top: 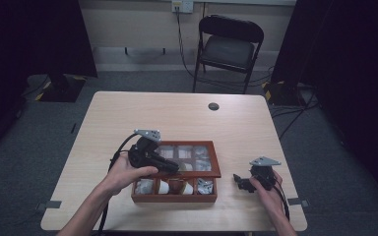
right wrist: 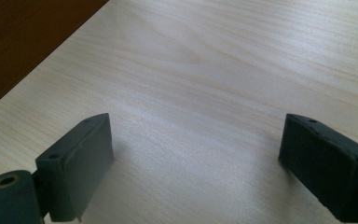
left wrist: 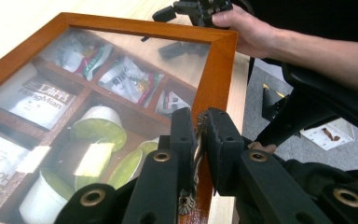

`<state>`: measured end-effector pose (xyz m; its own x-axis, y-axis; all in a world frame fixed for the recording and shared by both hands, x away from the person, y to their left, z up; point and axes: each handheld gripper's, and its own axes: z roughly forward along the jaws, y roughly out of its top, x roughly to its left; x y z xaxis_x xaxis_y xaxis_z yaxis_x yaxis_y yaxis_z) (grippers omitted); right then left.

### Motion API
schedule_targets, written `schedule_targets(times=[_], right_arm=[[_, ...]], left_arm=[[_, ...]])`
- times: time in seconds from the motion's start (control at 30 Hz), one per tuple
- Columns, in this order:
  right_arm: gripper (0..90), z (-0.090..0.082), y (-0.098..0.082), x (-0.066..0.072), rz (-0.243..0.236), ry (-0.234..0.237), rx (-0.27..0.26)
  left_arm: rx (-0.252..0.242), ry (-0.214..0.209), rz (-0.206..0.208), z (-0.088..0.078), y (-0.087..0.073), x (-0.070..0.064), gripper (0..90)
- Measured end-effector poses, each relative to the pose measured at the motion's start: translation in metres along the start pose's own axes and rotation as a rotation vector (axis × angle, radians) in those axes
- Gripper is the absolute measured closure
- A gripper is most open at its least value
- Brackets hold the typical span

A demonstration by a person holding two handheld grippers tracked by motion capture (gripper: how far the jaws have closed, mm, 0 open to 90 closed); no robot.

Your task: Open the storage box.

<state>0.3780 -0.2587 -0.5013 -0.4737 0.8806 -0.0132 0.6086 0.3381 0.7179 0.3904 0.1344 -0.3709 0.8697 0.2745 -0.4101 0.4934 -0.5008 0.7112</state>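
Box: wooden tea box (top: pixel 174 196) near the table's (top: pixel 128 113) front edge, glass lid (left wrist: pixel 121 70) raised at a tilt.
Left gripper (left wrist: pixel 197 135): jaws pinching the lid's small metal latch at its front rim.
Right gripper (right wrist: pixel 196 154): jaws spread wide over bare tabletop, right of the box.
Writing: white sachets (left wrist: pixel 32 95) printed "HongMian".

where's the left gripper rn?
High view: the left gripper sits left of centre, over the wooden box, its jaws shut on the front edge of the glass lid, which is tilted partly open.
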Motion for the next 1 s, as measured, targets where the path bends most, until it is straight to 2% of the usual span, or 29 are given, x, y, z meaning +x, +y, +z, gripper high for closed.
schedule_targets(times=[0.1,0.37,0.47,0.67,0.87,1.0], right_arm=[[8.8,0.0,0.0,0.0,0.0,0.0,0.0],[8.8,0.0,0.0,0.0,0.0,0.0,0.0],[8.8,0.0,0.0,0.0,0.001,0.0,0.001],[8.8,0.0,0.0,0.0,0.0,0.0,0.0],[8.8,0.0,0.0,0.0,0.0,0.0,0.0],[8.8,0.0,0.0,0.0,0.001,0.0,0.001]], left_arm=[[-0.014,0.022,-0.02,-0.003,0.004,-0.003,81.3],[-0.035,0.026,-0.042,-0.007,0.009,-0.002,81.1],[-0.03,0.033,-0.031,-0.009,0.012,-0.002,81.1],[-0.053,0.037,-0.03,-0.013,0.015,-0.001,81.1],[-0.052,0.05,-0.001,-0.016,0.02,-0.001,81.1],[-0.057,0.055,0.0,-0.018,0.023,0.0,81.2]])
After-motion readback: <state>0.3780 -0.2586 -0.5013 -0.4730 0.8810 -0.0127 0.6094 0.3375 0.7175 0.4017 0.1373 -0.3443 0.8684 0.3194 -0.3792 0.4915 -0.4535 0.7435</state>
